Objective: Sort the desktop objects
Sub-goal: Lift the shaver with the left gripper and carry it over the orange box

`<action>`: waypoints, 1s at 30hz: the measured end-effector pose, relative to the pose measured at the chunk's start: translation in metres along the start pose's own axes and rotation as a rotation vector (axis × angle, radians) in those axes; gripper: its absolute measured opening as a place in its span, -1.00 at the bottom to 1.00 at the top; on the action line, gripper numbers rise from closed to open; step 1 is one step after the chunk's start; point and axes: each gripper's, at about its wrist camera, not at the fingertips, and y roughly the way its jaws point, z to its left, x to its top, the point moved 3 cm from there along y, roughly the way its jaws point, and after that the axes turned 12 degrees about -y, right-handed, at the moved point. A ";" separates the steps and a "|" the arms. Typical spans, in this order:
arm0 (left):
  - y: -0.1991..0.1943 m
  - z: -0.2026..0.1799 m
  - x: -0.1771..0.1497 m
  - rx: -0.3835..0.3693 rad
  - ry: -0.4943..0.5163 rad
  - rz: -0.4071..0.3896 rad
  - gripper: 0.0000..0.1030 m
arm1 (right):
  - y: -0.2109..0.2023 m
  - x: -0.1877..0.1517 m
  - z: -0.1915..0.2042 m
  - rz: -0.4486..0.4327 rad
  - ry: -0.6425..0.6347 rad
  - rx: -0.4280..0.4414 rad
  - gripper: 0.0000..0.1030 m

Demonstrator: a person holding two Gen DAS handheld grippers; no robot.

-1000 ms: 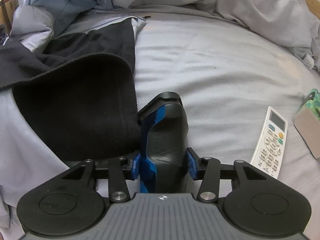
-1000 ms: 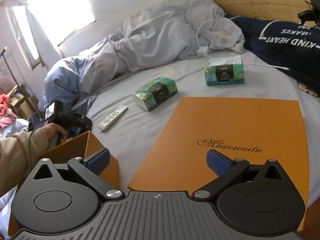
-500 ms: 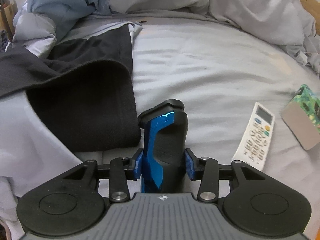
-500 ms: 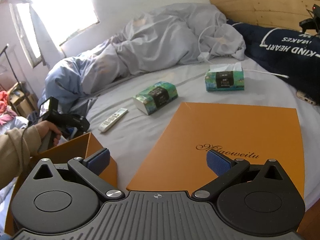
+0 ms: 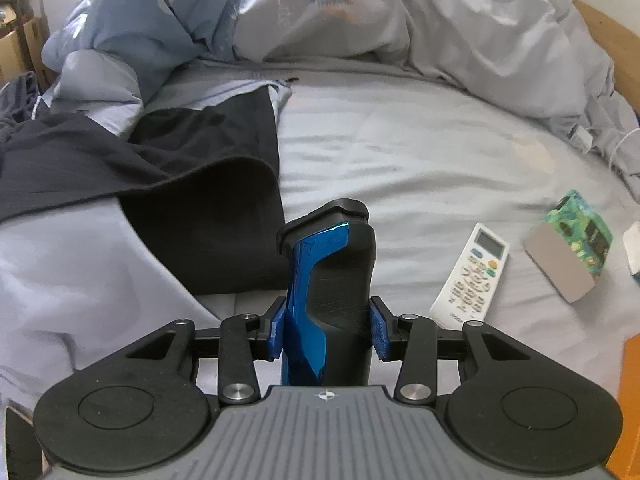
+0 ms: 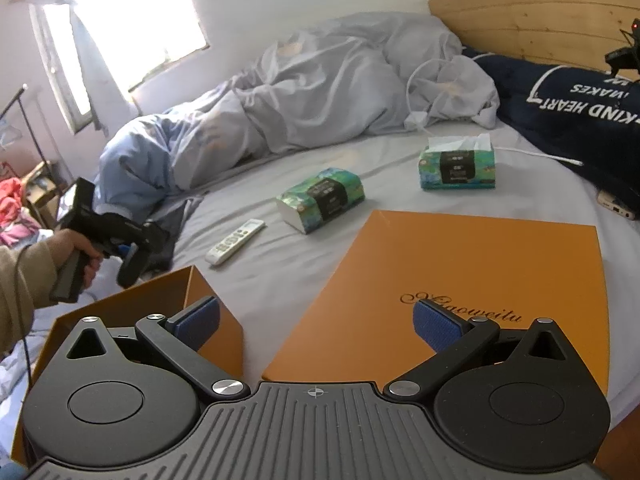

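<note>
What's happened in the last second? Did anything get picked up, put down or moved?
The left gripper stayed shut on the blue-and-black shaver and carried it up and toward the open orange box; in its view the white remote slid left. Nothing was taken or released. The right gripper stayed open, and the remote, tissue packs and orange lid stayed put.

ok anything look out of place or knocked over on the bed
One tissue pack lies tipped on its side, askew beside the remote, while the other tissue box stands upright with a tissue poking out. The box lid lies apart from the open box. Nothing looks spilled or damaged.
</note>
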 end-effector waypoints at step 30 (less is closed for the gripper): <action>-0.162 0.027 -0.051 -0.137 -0.065 -0.137 -0.15 | -0.023 0.002 0.024 -0.044 -0.091 0.042 1.00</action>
